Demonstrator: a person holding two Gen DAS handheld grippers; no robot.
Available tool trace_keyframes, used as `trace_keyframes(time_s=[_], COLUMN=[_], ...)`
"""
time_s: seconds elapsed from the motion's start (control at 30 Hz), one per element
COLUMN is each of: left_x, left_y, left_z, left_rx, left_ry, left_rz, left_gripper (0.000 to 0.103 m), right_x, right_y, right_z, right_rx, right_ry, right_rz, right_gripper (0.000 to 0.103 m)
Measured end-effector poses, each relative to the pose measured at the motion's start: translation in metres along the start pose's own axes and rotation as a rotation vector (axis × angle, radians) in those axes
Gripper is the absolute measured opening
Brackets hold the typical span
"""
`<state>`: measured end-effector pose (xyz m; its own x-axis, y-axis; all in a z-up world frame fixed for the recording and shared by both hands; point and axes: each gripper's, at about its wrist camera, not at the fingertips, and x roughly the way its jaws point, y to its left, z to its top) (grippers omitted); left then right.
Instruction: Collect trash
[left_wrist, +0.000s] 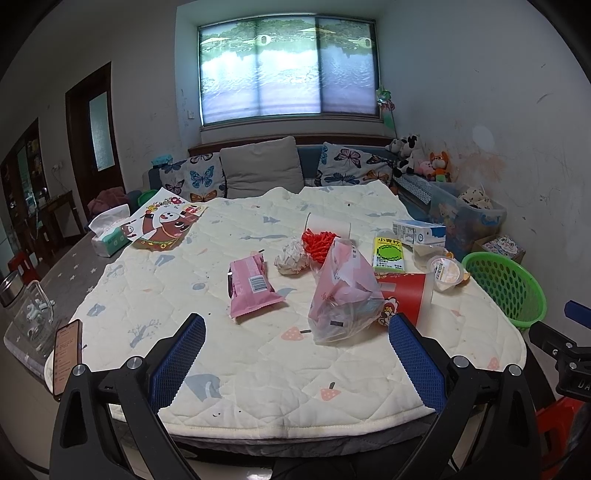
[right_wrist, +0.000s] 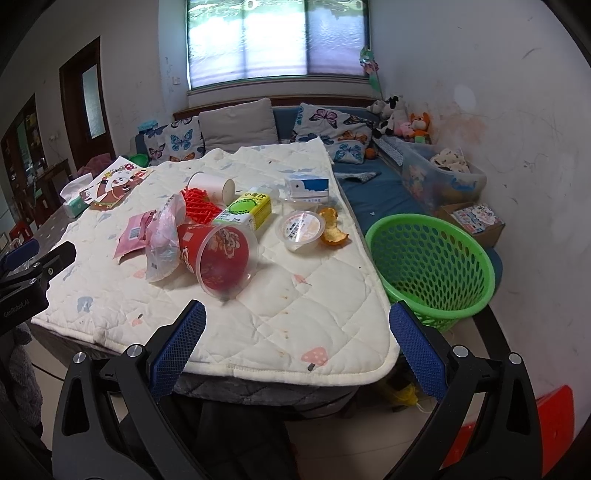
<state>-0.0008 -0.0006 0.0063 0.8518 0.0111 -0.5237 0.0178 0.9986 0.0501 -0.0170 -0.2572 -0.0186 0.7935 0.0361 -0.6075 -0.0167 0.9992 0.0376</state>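
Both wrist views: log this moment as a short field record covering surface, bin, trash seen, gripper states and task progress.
surface: quilted mat over a table
bin: green basket, beside the mat's right edge, no trash visible inside
trash on mat: red paper cup on its side, clear plastic bag, pink wrapper, crumpled paper, yellow-green drink carton, jelly cup, orange peel
left gripper: open, holds nothing
right gripper: open, holds nothing
progress: nothing collected yet
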Motion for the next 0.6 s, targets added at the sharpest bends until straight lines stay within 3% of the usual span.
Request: trace_keyframes(time_s=[0.6], left_x=[0.0011], left_y=[-0.0015], left_z=[0.0004], left_rx=[0.000], left_ry=[0.001], left_rz=[0.000], left_gripper=[0.097], right_x=[0.0017], right_y=[0.0005], right_z=[0.0009], right_rx=[0.001], right_ry=[0.000], right_rz=[-0.001], right_gripper=[0.099])
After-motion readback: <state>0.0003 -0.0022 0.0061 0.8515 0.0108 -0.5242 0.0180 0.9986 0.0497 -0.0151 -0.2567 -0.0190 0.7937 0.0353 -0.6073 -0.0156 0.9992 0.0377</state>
